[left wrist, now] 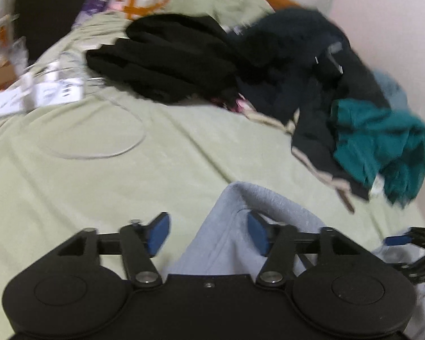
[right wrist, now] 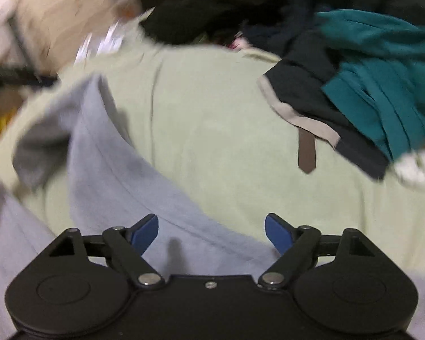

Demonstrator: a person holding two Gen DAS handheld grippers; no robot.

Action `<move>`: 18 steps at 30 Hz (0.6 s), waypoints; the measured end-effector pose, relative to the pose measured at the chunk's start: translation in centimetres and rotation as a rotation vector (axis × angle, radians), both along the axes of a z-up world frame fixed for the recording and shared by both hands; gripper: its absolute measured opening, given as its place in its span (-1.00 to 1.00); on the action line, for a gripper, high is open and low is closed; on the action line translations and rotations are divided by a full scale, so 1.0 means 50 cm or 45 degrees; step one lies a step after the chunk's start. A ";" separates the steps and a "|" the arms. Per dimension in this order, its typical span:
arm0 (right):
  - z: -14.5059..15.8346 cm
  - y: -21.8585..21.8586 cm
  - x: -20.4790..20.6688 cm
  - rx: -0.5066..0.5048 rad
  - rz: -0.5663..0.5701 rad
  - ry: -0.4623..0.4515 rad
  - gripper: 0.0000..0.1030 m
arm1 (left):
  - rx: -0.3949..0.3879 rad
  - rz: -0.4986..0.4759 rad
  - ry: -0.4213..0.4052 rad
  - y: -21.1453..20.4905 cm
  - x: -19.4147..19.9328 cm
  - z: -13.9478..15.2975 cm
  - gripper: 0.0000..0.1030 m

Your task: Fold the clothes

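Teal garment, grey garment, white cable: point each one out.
Teal garment [right wrist: 382, 65], right wrist view, on its folded middle.
Grey garment [right wrist: 121, 175], right wrist view, on the flat panel.
White cable [left wrist: 121, 150], left wrist view, on the loop's near curve.

Left claw [left wrist: 208, 236] and right claw [right wrist: 211, 233], both level, blue-padded fingers spread wide apart, gripping nothing.

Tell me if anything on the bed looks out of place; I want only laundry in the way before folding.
Yes. A loose white cable loops across the green bedsheet, beside white boxes near the bed's edge. Neither is clothing. The dark clothes pile and teal garment lie unfolded and jumbled.
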State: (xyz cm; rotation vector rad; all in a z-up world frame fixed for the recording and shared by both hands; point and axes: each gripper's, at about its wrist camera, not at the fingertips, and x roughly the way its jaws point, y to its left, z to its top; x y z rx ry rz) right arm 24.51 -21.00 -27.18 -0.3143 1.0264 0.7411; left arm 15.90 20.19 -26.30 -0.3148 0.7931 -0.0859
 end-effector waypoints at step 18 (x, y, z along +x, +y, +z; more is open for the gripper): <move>-0.026 0.029 0.023 -0.073 0.304 0.006 -0.90 | -0.309 0.435 0.104 -0.027 -0.139 -0.147 -0.01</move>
